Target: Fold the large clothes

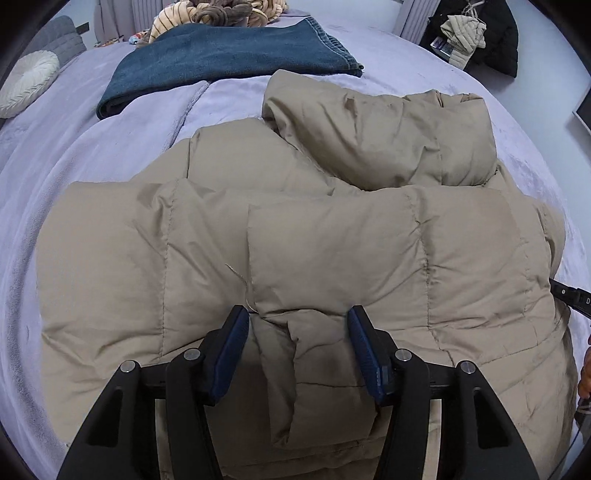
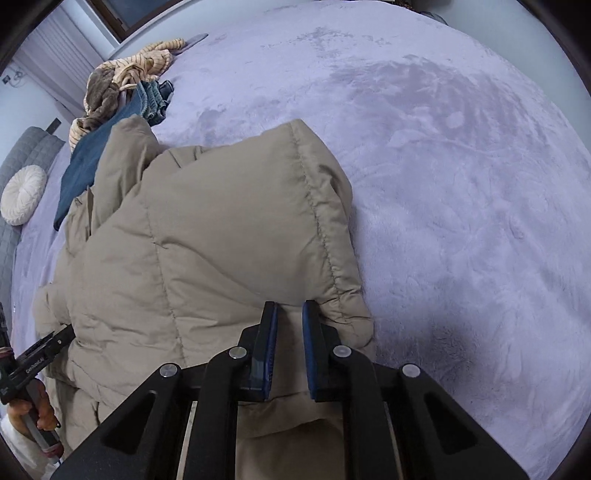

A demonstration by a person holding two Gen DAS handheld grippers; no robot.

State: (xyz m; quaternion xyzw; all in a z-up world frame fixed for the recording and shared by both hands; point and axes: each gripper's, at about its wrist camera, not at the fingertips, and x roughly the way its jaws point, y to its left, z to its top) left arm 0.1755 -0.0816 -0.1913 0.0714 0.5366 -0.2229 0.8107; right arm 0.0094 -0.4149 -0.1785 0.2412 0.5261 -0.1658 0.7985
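My left gripper [image 1: 298,314] stands wide apart over the near edge of the tan puffer jacket [image 1: 295,236], a ridge of quilting rising between the blue pads [image 1: 236,332] with nothing pinched. My right gripper [image 2: 289,310] is nearly closed, its pads clamping the jacket's hem at the right corner. The jacket lies bunched on a lavender plush bedspread [image 2: 461,184] that fills most of the room's view. Beyond it a folded blue denim piece [image 1: 221,62] rests flat, with a striped knotted cushion [image 1: 221,11] behind. A round white pillow [image 1: 27,83] sits against the grey quilted headboard [image 2: 22,155]. Pale walls surround the bed.
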